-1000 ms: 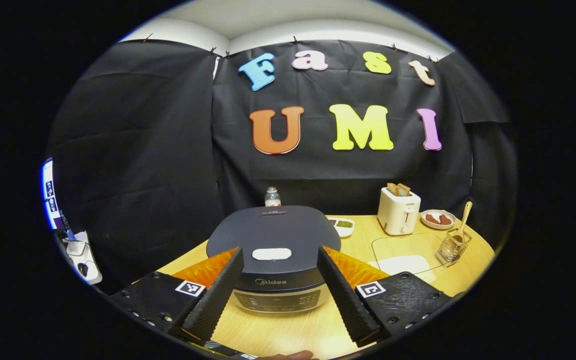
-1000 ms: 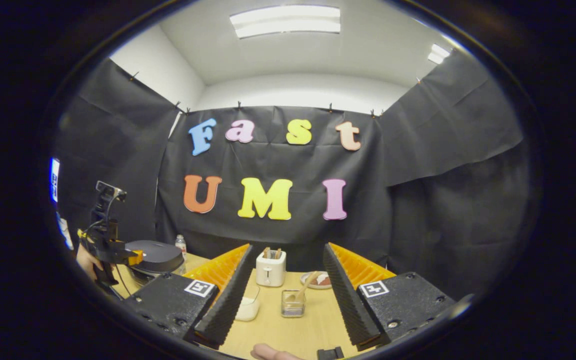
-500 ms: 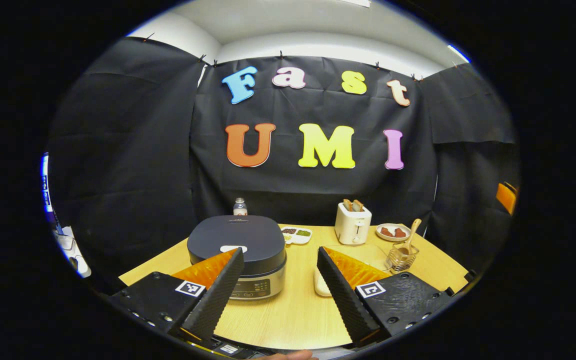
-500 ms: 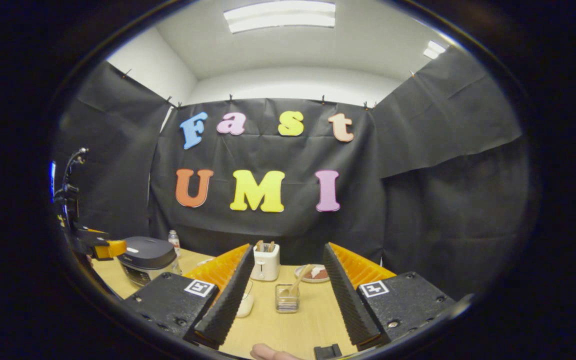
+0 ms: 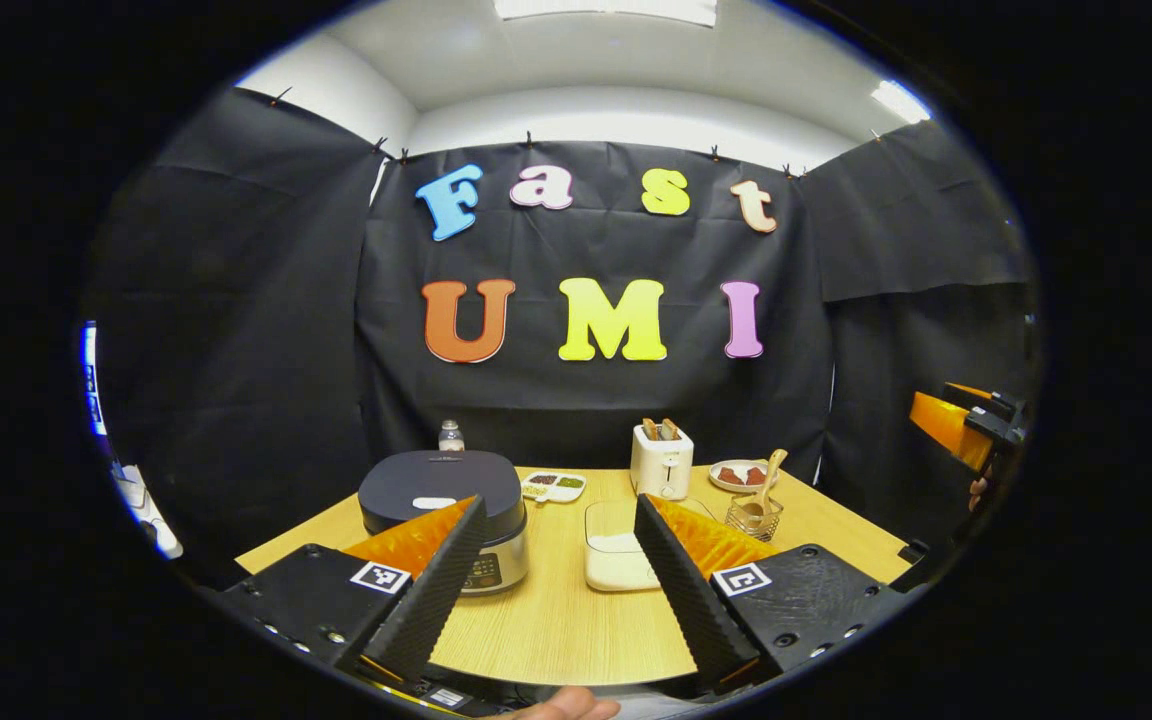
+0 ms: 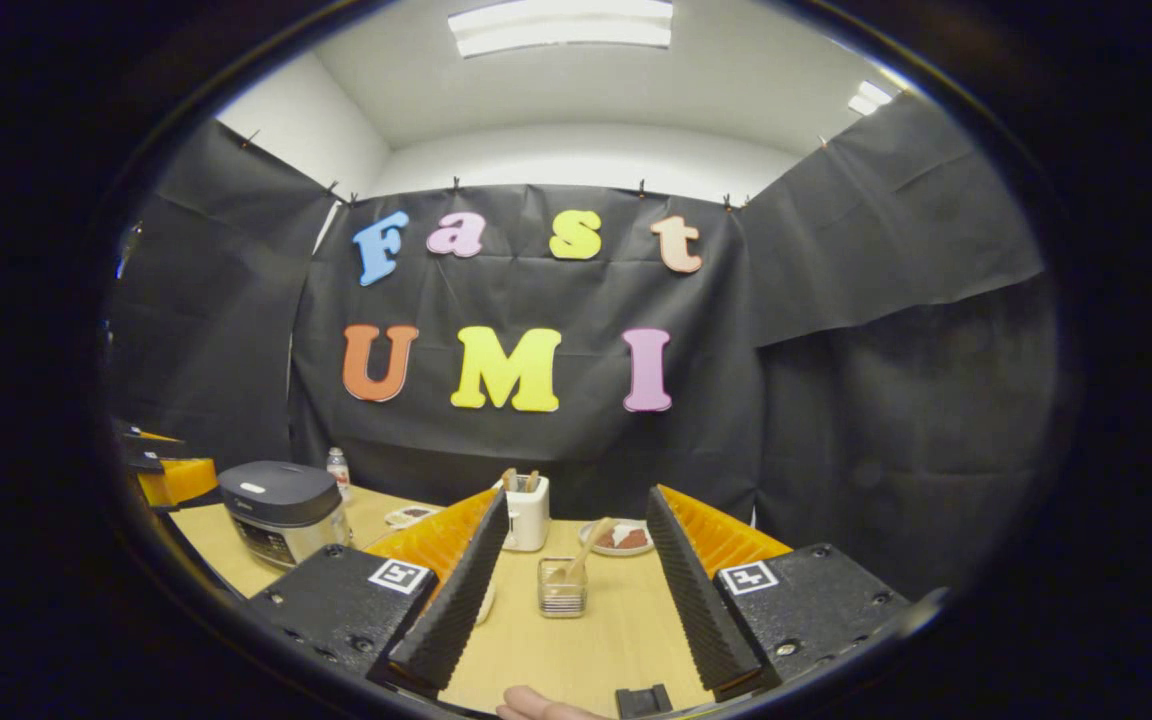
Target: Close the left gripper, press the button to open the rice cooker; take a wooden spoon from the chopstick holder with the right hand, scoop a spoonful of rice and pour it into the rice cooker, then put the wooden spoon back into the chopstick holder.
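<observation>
Wooden spoon [image 5: 769,472] stands in the chopstick holder [image 5: 753,516] on the right of the worktop [image 5: 556,620], beyond the rice container [image 5: 612,558], so we judge the scooping steps not begun. We note the rice cooker [image 5: 443,497] at the left of the worktop with its dark lid down and the pale button [image 5: 433,503] on top showing; the opening step looks undone. The left gripper [image 5: 558,560] is spread wide, fingers well apart and holding nothing, back from the cooker; it has yet to be brought together for the press. The right gripper [image 6: 576,570] is likewise spread and empty, with the holder and spoon framed between its fingers but farther off. We judge the whole sequence left: close, press, take spoon, scoop, pour, return. A toaster [image 5: 661,460] and a plate [image 5: 741,476] sit at the back.
</observation>
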A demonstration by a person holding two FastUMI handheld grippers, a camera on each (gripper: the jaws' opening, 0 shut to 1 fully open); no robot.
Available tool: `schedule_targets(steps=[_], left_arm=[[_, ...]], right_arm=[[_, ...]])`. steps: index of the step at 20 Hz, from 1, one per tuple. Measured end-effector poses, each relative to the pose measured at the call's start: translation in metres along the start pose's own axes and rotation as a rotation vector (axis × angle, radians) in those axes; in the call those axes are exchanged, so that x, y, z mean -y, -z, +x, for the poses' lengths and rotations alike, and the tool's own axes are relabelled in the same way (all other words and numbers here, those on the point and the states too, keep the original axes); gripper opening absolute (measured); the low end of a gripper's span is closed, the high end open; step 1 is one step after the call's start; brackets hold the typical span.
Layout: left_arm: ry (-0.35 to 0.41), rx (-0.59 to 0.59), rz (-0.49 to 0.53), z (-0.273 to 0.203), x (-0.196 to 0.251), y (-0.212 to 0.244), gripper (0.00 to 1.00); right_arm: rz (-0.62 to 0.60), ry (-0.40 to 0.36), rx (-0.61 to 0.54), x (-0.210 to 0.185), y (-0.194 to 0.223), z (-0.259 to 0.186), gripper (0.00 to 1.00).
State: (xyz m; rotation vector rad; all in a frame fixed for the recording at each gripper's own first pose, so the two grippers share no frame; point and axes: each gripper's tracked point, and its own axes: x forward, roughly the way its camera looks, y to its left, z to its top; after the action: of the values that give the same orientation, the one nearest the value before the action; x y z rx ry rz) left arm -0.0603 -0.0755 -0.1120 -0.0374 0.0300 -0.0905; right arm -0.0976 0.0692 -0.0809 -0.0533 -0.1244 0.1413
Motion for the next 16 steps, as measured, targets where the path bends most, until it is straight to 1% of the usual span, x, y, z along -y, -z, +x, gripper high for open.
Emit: schedule_targets(steps=[2, 5, 6, 7, 8, 10, 11, 12, 16], left_arm=[[-0.007, 0.018, 0.008, -0.007, 0.007, -0.003, 0.94], [0.026, 0.029, -0.005, -0.013, 0.025, -0.004, 0.94], [0.034, 0.022, -0.003, -0.013, 0.028, -0.002, 0.94], [0.022, 0.021, 0.0, -0.011, 0.025, -0.002, 0.94], [0.003, 0.017, 0.002, -0.011, 0.02, -0.003, 0.94], [-0.031, 0.023, -0.008, -0.009, 0.015, -0.008, 0.95], [-0.043, 0.022, -0.015, -0.008, 0.012, -0.007, 0.95], [-0.055, 0.02, -0.023, -0.008, 0.009, -0.007, 0.95], [-0.061, 0.036, -0.046, -0.006, 0.004, -0.013, 0.95]], right_arm=[[0.001, -0.006, 0.001, 0.0, 0.001, 0.0, 0.92], [0.009, -0.013, -0.012, 0.004, 0.009, 0.002, 0.93], [0.012, -0.011, -0.016, 0.006, 0.01, 0.003, 0.9], [0.014, -0.008, -0.018, 0.009, 0.011, 0.003, 0.88], [0.016, -0.006, -0.02, 0.012, 0.013, 0.003, 0.88], [0.018, -0.003, -0.022, 0.014, 0.015, 0.002, 0.93], [0.017, -0.003, -0.023, 0.015, 0.015, 0.001, 0.9], [0.014, -0.007, -0.023, 0.015, 0.016, 0.0, 0.91], [0.008, -0.016, -0.014, 0.015, 0.013, -0.003, 0.93]])
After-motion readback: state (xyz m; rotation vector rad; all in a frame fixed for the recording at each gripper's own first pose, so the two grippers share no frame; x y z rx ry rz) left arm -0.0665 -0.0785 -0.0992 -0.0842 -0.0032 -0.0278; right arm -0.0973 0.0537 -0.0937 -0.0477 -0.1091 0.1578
